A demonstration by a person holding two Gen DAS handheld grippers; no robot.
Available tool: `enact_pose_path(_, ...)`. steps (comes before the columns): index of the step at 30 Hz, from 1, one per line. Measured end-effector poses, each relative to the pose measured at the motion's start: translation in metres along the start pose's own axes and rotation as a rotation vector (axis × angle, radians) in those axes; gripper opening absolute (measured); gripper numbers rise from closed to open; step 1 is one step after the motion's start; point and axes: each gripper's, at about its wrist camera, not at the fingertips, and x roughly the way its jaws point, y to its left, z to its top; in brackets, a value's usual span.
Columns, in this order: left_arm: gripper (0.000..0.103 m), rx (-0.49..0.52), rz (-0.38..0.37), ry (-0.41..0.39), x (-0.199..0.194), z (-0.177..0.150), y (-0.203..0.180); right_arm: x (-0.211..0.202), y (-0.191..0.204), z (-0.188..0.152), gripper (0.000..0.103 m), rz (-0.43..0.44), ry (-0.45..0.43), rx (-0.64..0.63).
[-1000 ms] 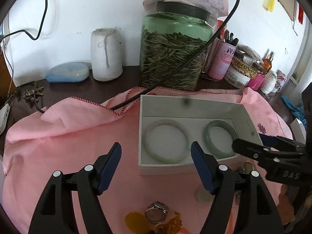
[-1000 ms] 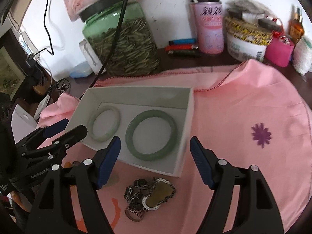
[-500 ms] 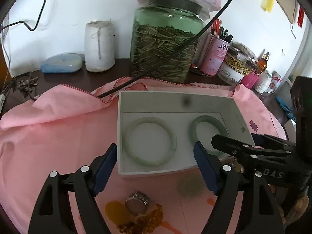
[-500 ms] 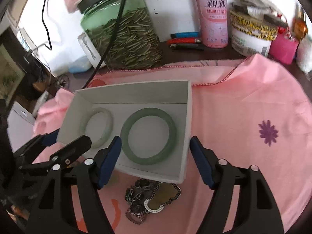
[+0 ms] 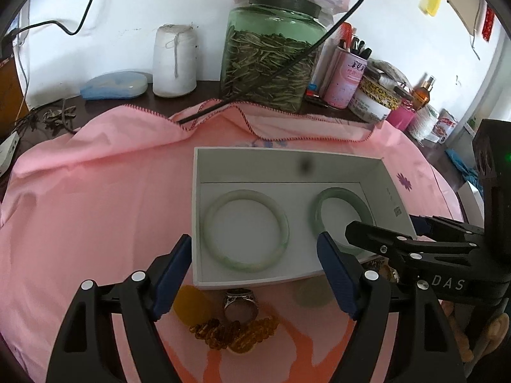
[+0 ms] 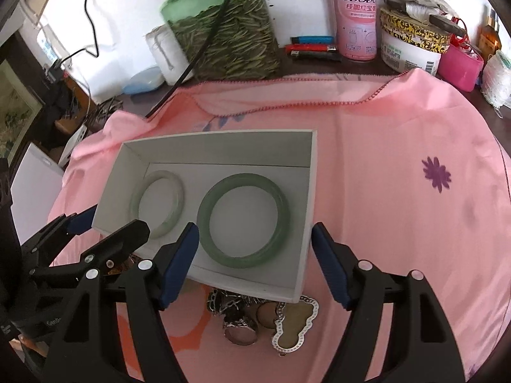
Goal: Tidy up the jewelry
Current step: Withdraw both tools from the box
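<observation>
A white open box [image 5: 289, 161] [image 6: 309, 191] sits on a pink cloth and holds a pale jade bangle [image 5: 246, 229] [image 6: 158, 202] and a darker green bangle [image 5: 341, 210] [image 6: 243, 220]. My left gripper [image 5: 255, 274] is open and empty, at the box's near edge, above a silver ring [image 5: 240, 301], amber beads [image 5: 233, 332] and a yellow disc [image 5: 190, 303]. My right gripper [image 6: 255, 261] is open and empty, over the box's near right corner, above a silver-framed pendant [image 6: 295, 325] and a chain [image 6: 228, 303]. Each gripper shows in the other's view.
Behind the pink cloth [image 5: 95, 191] stand a green glass jar [image 5: 271, 54], a white thread spool [image 5: 174, 60], a blue case [image 5: 113, 84], a pink pen cup [image 6: 357, 22] and tins [image 6: 412, 41]. A black cable [image 5: 287, 67] hangs across the jar.
Both grippers have drawn back toward me and risen slightly; the box now sits further from the lens. More loose jewelry shows in front of the box. Both stay open.
</observation>
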Motion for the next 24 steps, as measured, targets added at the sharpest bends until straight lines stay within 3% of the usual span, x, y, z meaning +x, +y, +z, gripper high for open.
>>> enact_pose_path(8,0.078,-0.004,-0.001,-0.008,-0.018,-0.022,0.0,-0.012,0.008,-0.023,0.07,0.019,-0.004,-0.008)
enact_pose_path(12,0.078,-0.019,-0.031,-0.032,-0.023,-0.023,0.006,-0.018,0.005,-0.026,0.07,0.04,-0.052,-0.007)
enact_pose_path(19,0.078,0.011,0.059,-0.133,-0.05,-0.019,0.013,-0.059,0.008,-0.028,0.07,-0.016,-0.2,-0.048)
enact_pose_path(24,0.079,0.031,0.087,-0.133,-0.065,-0.033,0.024,-0.077,-0.004,-0.046,0.07,-0.027,-0.23,-0.035)
